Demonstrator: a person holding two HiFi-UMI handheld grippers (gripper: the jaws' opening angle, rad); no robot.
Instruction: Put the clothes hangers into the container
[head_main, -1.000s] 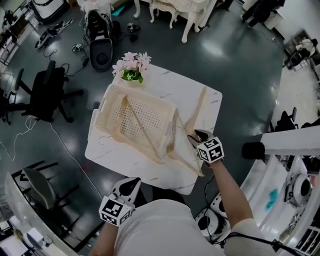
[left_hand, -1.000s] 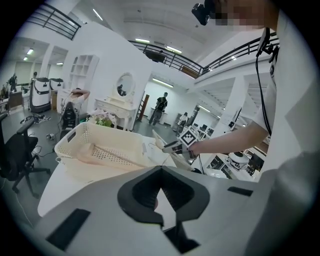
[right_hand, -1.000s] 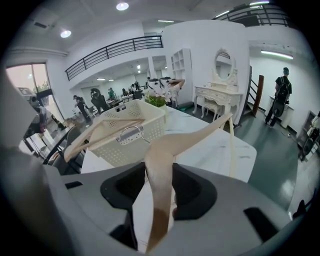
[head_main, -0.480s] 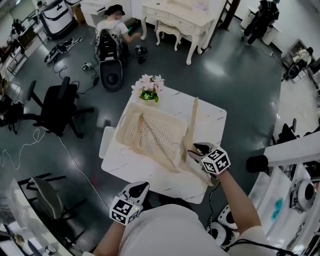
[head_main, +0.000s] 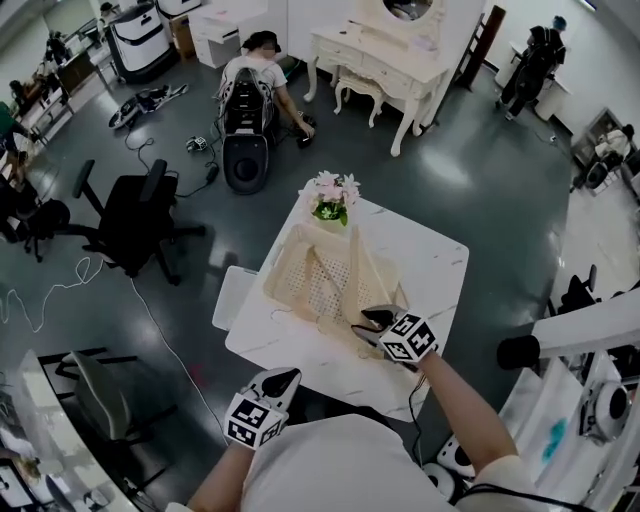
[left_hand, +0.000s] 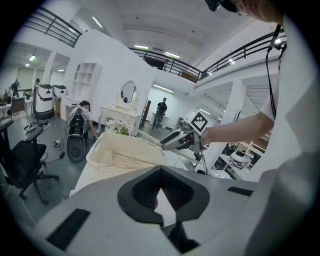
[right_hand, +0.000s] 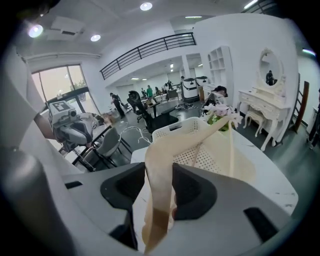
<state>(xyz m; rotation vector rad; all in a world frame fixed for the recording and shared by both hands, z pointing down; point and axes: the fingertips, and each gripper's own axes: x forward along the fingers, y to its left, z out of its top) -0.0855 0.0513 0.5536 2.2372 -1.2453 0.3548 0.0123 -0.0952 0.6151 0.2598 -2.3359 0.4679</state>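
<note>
Pinching the hanger (right_hand: 159, 175) at one end, the right gripper (head_main: 372, 322) has both pads pressed flat against the wood. The hanger's long axis runs straight out from the jaws, away from the person. It crosses above the container (head_main: 282, 283), and its far end points at the flowers (head_main: 334, 195). Whether that far end touches the container cannot be told. The container stands on the table (head_main: 430, 270), directly ahead of the right gripper and just beyond it. The hanger is thus already aligned with the container's opening.

The left gripper (head_main: 280, 378) hovers at the near table edge, apart from the container. Its jaw tips meet and nothing lies between them. The right gripper is the nearer one.

Judgement: the coming move calls for lowering the hanger along its own axis into the container, then spreading the jaws. A tilted far end could catch on the rim.
</note>
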